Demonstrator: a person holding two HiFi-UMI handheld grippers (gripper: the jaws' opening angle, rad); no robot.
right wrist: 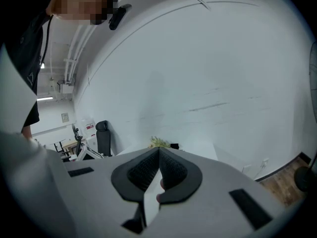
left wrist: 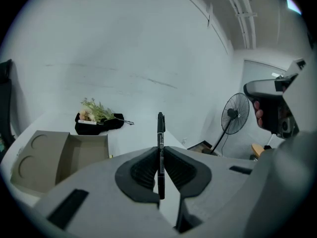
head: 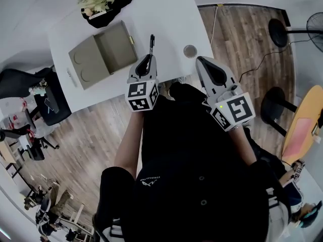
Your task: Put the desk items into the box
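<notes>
My left gripper (head: pixel 150 59) is shut on a black pen (head: pixel 151 43), held over the near edge of the white table (head: pixel 166 14). In the left gripper view the pen (left wrist: pixel 160 133) stands upright between the shut jaws of the left gripper (left wrist: pixel 161 150). An open tan cardboard box (head: pixel 101 54) lies on the table, left of the pen, and the box (left wrist: pixel 54 155) looks empty. A small round item (head: pixel 190 51) sits on the table just beyond my right gripper (head: pixel 201 59). The right gripper (right wrist: pixel 158 151) is shut with nothing in it.
A black tray with a plant (head: pixel 106 1) stands at the table's far edge, beyond the box. A black office chair (head: pixel 48 97) is left of the table. A standing fan (head: pixel 315 32) and a round stool (head: pixel 275 105) are on the wooden floor to the right.
</notes>
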